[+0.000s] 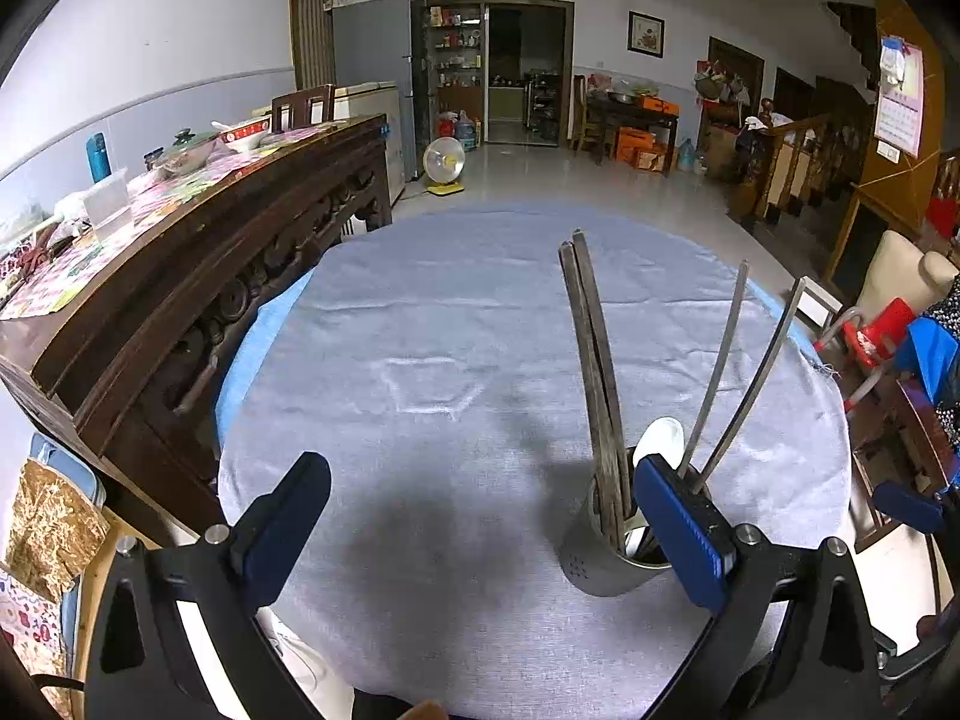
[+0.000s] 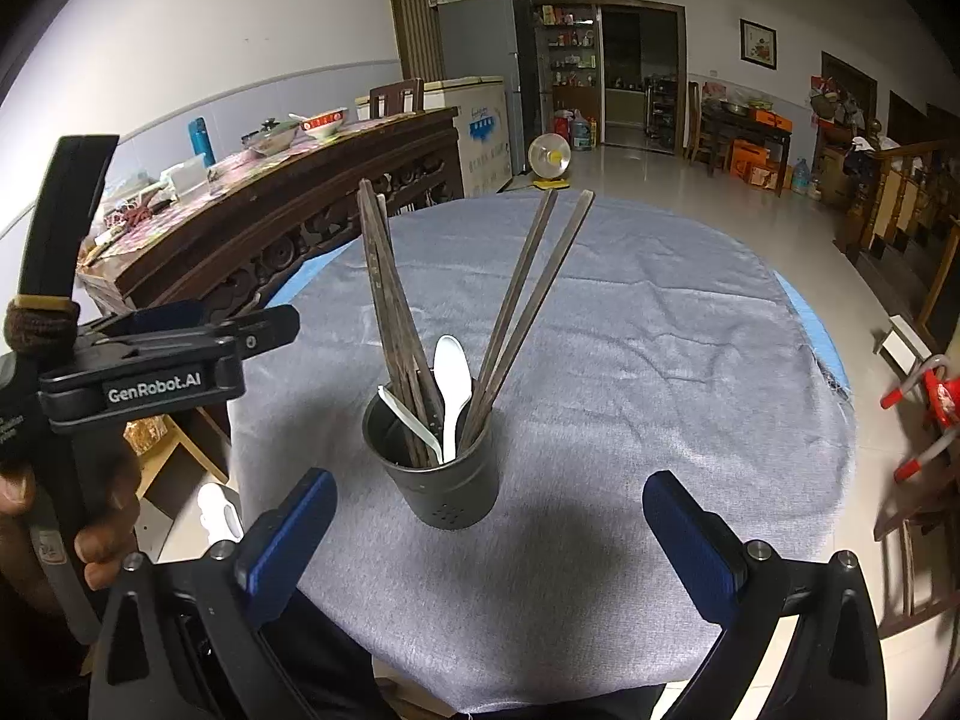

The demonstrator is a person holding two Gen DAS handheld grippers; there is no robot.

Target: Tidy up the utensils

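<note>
A dark metal utensil cup (image 2: 447,483) stands upright on the round table's grey cloth (image 2: 630,360). It holds dark wooden chopsticks (image 2: 390,300), a pair of metal chopsticks (image 2: 528,300) and two white plastic spoons (image 2: 453,384). In the left wrist view the cup (image 1: 600,564) sits just behind the right finger, with the wooden chopsticks (image 1: 594,354), metal chopsticks (image 1: 744,366) and a spoon (image 1: 660,441) showing. My left gripper (image 1: 486,528) is open and empty, left of the cup. My right gripper (image 2: 492,546) is open and empty, just in front of the cup.
A carved dark wooden sideboard (image 1: 198,276) with bowls and boxes stands close to the table's left side. My left gripper's body and the hand holding it (image 2: 108,396) show at the left of the right wrist view. A red stool (image 2: 930,408) stands right of the table.
</note>
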